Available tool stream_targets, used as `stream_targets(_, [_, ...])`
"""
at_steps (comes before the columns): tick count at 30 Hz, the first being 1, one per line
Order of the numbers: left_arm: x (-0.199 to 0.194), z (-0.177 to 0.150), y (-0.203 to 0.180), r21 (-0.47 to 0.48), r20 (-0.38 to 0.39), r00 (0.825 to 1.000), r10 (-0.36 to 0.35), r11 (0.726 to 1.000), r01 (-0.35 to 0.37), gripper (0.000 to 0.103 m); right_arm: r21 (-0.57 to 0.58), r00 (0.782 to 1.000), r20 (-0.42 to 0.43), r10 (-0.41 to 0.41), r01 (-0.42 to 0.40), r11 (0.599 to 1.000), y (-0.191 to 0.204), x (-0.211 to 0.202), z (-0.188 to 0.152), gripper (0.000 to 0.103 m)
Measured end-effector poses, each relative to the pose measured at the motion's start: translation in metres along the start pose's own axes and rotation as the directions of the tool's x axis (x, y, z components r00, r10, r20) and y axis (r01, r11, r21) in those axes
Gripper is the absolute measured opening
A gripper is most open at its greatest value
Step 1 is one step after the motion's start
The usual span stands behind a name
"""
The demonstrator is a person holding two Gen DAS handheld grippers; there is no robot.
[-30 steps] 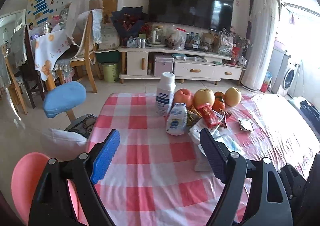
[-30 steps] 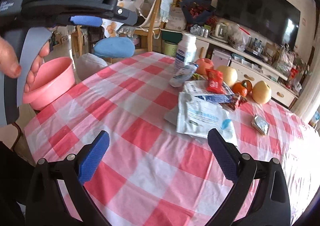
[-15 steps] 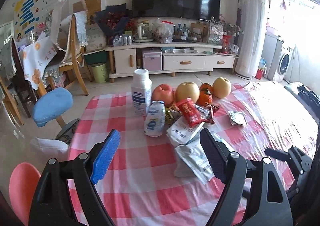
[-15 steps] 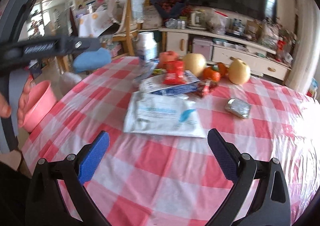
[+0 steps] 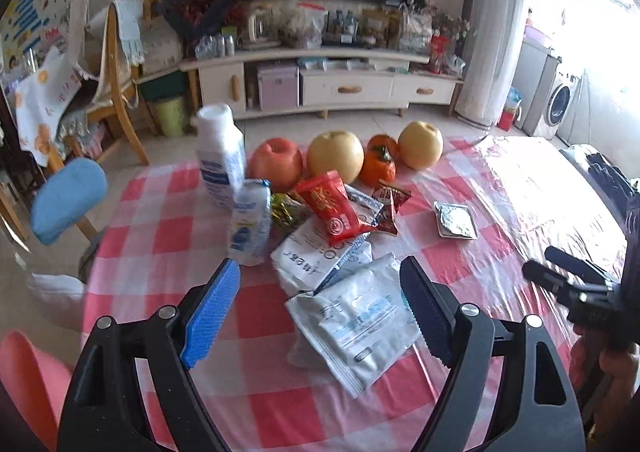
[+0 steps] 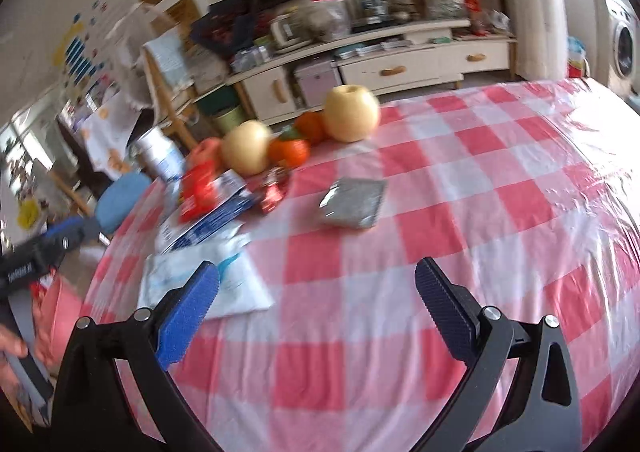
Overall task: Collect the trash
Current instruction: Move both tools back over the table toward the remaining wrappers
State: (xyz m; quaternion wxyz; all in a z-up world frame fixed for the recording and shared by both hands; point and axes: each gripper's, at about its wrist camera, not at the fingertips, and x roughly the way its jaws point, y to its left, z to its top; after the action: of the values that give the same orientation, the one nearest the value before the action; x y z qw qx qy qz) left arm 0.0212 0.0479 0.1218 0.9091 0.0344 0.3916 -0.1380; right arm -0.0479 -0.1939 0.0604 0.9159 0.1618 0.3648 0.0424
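Note:
Wrappers lie in a heap on the red-checked table (image 5: 160,240): a white pouch (image 5: 356,320) nearest, a white-blue packet (image 5: 316,256), a red snack wrapper (image 5: 332,207), a small dark red wrapper (image 5: 388,203) and a silver foil packet (image 5: 456,219). My left gripper (image 5: 320,304) is open, just above the white pouch. My right gripper (image 6: 316,304) is open and empty over the cloth, with the white pouch (image 6: 236,280) at its left finger and the foil packet (image 6: 354,201) ahead.
A white bottle (image 5: 222,155) and a white tube (image 5: 250,228) stand left of the heap. An apple (image 5: 276,163), two pears (image 5: 338,153) and persimmons (image 5: 378,167) line the far edge. A pink bowl (image 5: 28,384) sits off the table's left. A blue stool (image 5: 68,199) stands beyond.
Both grippers swung right and came closer to the wrappers. The white pouch now lies between my left fingers. The right view turned toward the foil packet. Both stayed open.

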Motion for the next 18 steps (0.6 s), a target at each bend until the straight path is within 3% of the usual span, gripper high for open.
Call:
stream_targets(6, [0.034,0.006,-0.012,0.016,-0.057,0.998,0.015,1.0,-0.014,0.082,0.09,0.998,-0.044,0.047,-0.043,0.995,-0.023,0.03,0.014,0.099])
stream_targets(14, [0.064,0.019,-0.031,0.039,-0.101,0.995,-0.004,0.999,0.008,0.082,0.033,0.996,-0.089,0.025,-0.022,0.999,-0.008,0.068,0.023,0.099])
stream_targets(18, [0.079,0.024,-0.036,0.069,-0.099,0.994,0.042,0.997,-0.035,0.082,0.024,0.996,-0.093,-0.003,0.005,1.0,-0.006,0.082,0.027,0.099])
